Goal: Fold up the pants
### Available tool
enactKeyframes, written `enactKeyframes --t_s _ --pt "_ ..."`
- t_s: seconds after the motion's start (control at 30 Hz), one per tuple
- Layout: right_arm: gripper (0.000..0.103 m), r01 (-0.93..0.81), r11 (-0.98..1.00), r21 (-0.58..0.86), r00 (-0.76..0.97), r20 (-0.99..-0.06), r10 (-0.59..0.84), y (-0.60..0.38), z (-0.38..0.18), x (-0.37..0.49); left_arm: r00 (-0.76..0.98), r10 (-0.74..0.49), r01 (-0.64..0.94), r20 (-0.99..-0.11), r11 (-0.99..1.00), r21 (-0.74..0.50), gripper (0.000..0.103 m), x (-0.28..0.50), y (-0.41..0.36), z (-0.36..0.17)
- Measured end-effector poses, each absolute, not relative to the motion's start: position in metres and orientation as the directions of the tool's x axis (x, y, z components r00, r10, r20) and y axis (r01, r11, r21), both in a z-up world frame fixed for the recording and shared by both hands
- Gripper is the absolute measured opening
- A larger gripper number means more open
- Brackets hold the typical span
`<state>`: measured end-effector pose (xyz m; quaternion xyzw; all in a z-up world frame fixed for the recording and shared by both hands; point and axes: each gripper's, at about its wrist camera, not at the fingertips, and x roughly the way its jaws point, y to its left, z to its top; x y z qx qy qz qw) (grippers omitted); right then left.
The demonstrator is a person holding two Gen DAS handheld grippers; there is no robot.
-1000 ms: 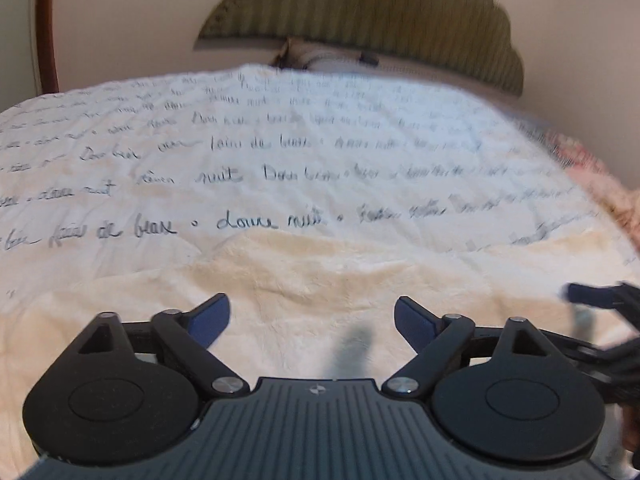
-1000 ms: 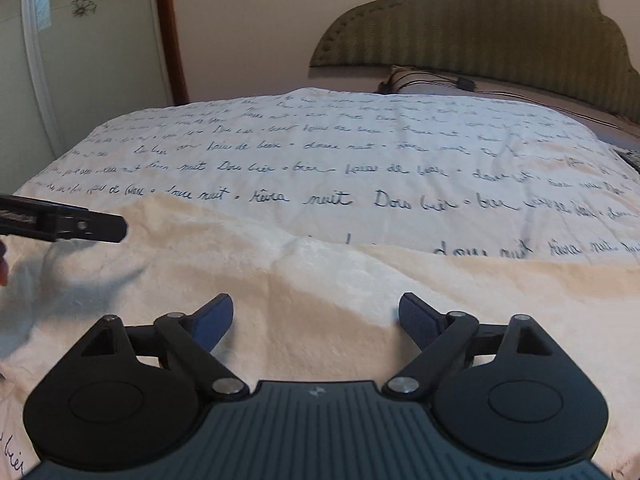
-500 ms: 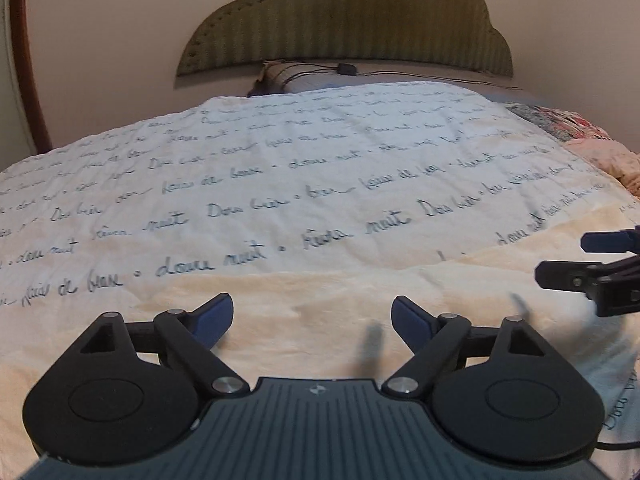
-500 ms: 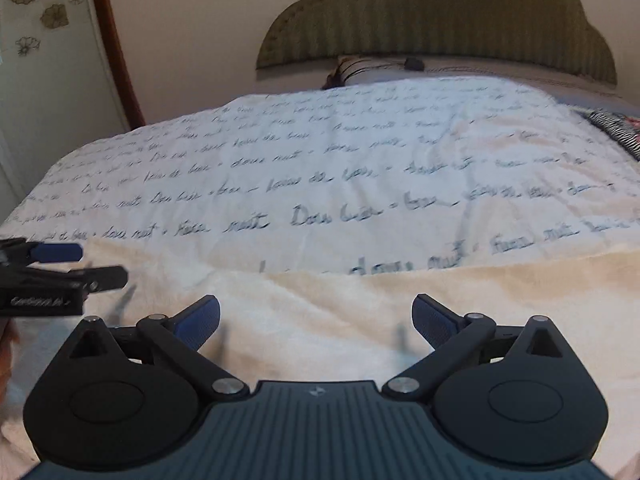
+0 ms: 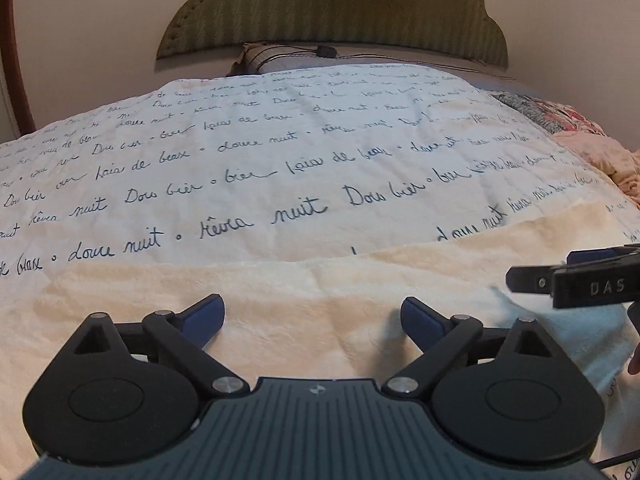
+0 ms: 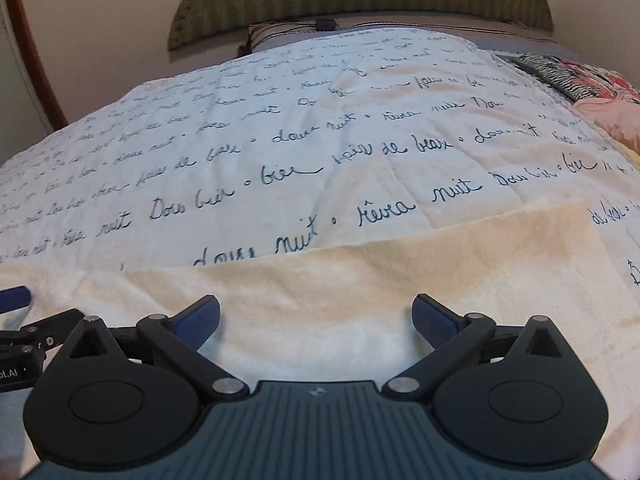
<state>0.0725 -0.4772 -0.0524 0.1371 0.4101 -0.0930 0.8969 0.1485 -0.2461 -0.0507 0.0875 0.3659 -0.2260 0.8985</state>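
The left gripper [image 5: 313, 314] is opening, nothing between its blue pads; the right gripper [image 6: 316, 316] stands wide and empty. Just beyond both lie the cream pants [image 5: 320, 292], apparently folded flat. Farther off: script-printed bedspread [image 5: 280, 168], then headboard [image 5: 332, 4].

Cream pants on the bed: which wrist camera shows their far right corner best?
Right wrist view: the cream pants show their far edge and right corner unblocked. In the left wrist view the pants run behind the right gripper there.
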Motion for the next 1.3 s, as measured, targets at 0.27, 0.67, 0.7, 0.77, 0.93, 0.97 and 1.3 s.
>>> enactKeyframes --t_s 0.27,0.67,0.7,0.77,0.93,0.97,1.3 --pt "0.103 0.309 0.945 0.111 0.649 -0.751 -0.125 -0.497 -0.074 0.082 0.667 -0.291 0.466 -0.686 0.881 0.079 0.101 0.131 -0.275 -0.064" --pt "0.103 0.404 0.914 0.032 0.671 -0.689 -0.273 -0.531 -0.082 -0.017 0.682 -0.319 0.475 -0.659 0.877 0.067 0.102 0.093 -0.273 -0.082" --pt "0.103 0.440 0.895 0.069 0.671 -0.687 -0.277 -0.541 -0.082 -0.022 0.667 -0.323 0.478 -0.671 0.877 0.052 0.102 0.094 -0.272 -0.078" --pt "0.103 0.464 0.884 0.046 0.663 -0.680 -0.313 -0.539 -0.072 -0.027 0.653 -0.351 0.474 -0.671 0.880 0.001 0.102 0.092 -0.266 -0.071" --pt "0.103 0.332 0.943 -0.015 0.679 -0.691 -0.250 -0.518 -0.081 -0.017 0.647 -0.335 0.490 -0.685 0.871 0.038 0.103 0.090 -0.279 -0.082" --pt "0.103 0.336 0.942 0.006 0.692 -0.681 -0.242 -0.523 -0.085 -0.014 0.674 -0.338 0.497 -0.657 0.865 0.065 0.103 0.086 -0.281 -0.087" --pt "0.103 0.554 0.532 0.640 0.820 -0.529 -0.218 -0.616 -0.079 -0.113 0.684 -0.369 0.501 -0.630 0.864 0.038 0.101 0.081 -0.275 -0.085"
